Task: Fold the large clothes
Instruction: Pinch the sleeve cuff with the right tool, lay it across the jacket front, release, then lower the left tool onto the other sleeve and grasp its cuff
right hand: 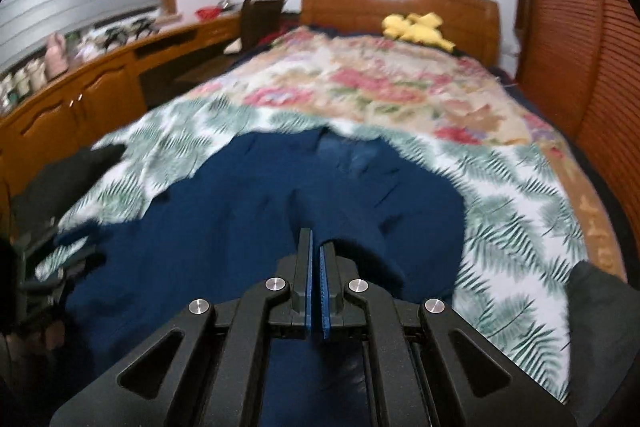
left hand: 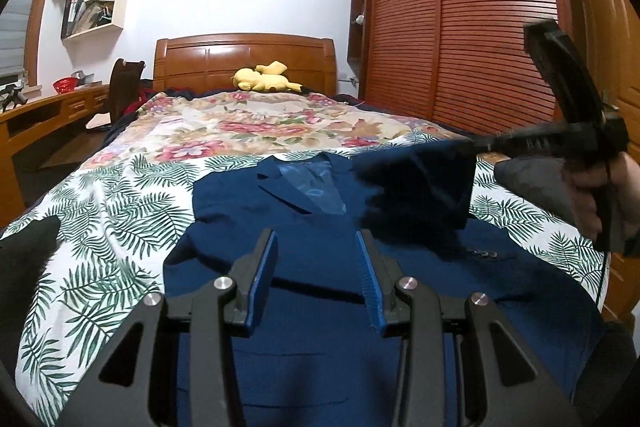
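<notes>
A dark blue jacket [left hand: 280,195] lies face up on the bed, collar toward the headboard. My left gripper [left hand: 316,239] is open and empty just above the jacket's middle. In the left wrist view my right gripper [left hand: 476,145] comes in from the right and holds a part of the jacket [left hand: 424,183] lifted over its right side. In the right wrist view the right gripper [right hand: 317,247] is shut on a fold of the blue jacket [right hand: 224,227], which spreads out below.
The bed has a leaf-print sheet [left hand: 120,211] and a floral quilt [left hand: 256,123]. A yellow plush toy [left hand: 264,77] lies by the wooden headboard [left hand: 244,57]. A wardrobe [left hand: 472,27] stands right, a desk [left hand: 44,111] left. Dark cloth [right hand: 600,295] lies at the bed's edge.
</notes>
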Demonstrator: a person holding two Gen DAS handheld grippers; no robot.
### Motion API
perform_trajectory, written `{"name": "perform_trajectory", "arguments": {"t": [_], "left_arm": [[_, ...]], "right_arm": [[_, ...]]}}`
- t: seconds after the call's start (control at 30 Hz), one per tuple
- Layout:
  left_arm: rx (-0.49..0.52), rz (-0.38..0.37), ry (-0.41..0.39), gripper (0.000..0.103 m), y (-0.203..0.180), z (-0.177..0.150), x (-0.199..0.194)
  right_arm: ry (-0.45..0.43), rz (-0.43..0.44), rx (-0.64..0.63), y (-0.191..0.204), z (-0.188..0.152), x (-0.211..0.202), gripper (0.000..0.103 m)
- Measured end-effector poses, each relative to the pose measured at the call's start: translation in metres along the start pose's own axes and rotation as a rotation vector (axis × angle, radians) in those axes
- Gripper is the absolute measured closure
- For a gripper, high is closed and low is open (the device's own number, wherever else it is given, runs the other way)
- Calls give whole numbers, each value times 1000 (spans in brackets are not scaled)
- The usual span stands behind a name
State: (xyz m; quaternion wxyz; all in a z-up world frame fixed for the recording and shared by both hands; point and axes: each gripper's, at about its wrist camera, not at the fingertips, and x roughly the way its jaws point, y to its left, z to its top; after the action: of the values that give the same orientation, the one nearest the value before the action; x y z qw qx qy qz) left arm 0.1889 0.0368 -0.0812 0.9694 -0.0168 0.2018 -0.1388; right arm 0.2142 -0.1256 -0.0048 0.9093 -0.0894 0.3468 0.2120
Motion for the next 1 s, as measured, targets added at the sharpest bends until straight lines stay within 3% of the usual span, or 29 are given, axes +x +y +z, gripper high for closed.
{"name": "perform_trajectory", "arguments": {"t": [0.53, 0.8, 1.0], "left_arm": [[3, 5, 2, 65, 4, -1, 0], [20, -1, 20, 65, -4, -4, 5], [39, -15, 40, 65, -16, -6, 8]], "right_arm": [[69, 92, 11, 28, -41, -1, 102], [130, 34, -24, 35, -80, -1, 82], [142, -28, 19, 5, -107, 0, 77]]}}
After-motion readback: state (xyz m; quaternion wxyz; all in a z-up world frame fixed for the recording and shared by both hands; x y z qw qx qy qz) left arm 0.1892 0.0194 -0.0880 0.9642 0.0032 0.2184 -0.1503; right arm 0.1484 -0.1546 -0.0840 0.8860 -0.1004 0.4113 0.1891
